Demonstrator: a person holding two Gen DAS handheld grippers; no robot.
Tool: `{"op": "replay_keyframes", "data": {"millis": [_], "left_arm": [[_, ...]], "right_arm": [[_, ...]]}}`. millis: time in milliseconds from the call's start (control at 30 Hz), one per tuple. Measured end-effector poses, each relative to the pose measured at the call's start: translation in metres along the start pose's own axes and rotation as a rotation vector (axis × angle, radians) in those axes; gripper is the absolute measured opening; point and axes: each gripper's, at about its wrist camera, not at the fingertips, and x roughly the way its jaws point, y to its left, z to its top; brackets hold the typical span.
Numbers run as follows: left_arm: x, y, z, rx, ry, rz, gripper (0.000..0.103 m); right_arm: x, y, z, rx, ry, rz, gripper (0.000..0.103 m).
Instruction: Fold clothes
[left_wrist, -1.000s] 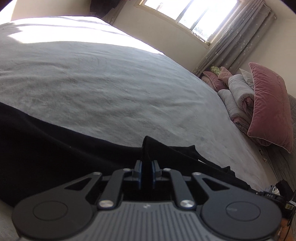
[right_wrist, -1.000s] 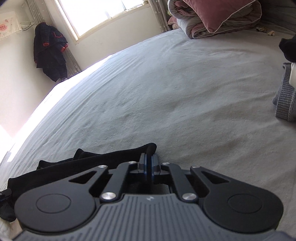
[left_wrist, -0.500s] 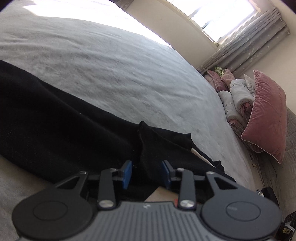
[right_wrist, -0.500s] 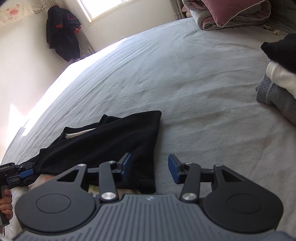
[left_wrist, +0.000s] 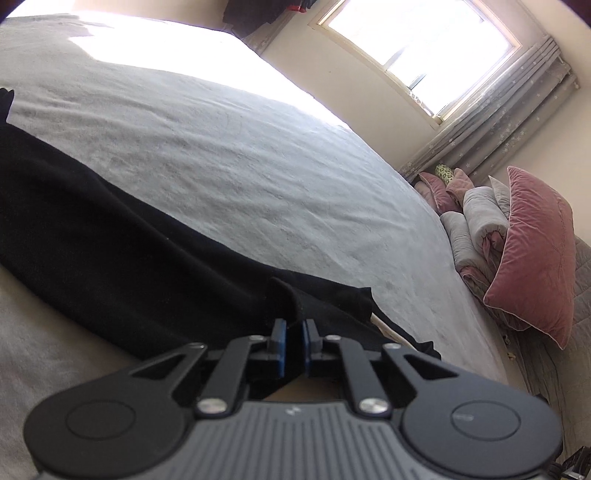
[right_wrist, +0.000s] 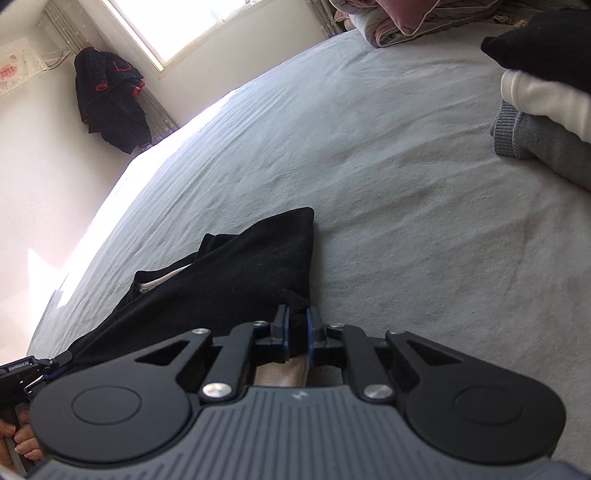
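Left wrist view: black garment (left_wrist: 110, 236) lies along the near edge of the grey bed (left_wrist: 258, 177), wide bare bedding beyond it up to the pillows (left_wrist: 532, 251). Left gripper (left_wrist: 293, 341) jaws closing, pads pinching a raised fold of it. Right gripper (right_wrist: 297, 334) jaws also closing on the garment's near hem, folded clothes stack (right_wrist: 543, 110) well apart to the right.

black garment (left_wrist: 122, 236): soft matt cloth | bed cover (left_wrist: 236, 162): fuzzy grey cloth, lay under garment | pink pillow (left_wrist: 532, 251): shiny velvet | left gripper (left_wrist: 294, 345): matt black plastic
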Motion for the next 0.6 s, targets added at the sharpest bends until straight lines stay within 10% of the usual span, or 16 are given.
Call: {"op": "replay_keyframes", "data": {"millis": [133, 233, 333, 600], "left_arm": [[0.016, 0.004, -0.016, 0.106, 0.065, 0.108, 0.01], [0.016, 0.009, -0.022, 0.144, 0.051, 0.078, 0.015], [0.005, 0.013, -0.017, 0.112, 0.02, 0.057, 0.029], [0.013, -0.019, -0.014, 0.262, -0.07, 0.013, 0.032]], "right_arm": [[0.011, -0.006, -0.01, -0.053, 0.042, -0.044, 0.01], [0.009, 0.002, -0.015, -0.116, 0.026, -0.07, 0.014], [0.0, 0.005, -0.013, -0.134, -0.008, -0.089, 0.039], [-0.013, 0.014, -0.013, -0.156, -0.123, -0.112, 0.041]]}}
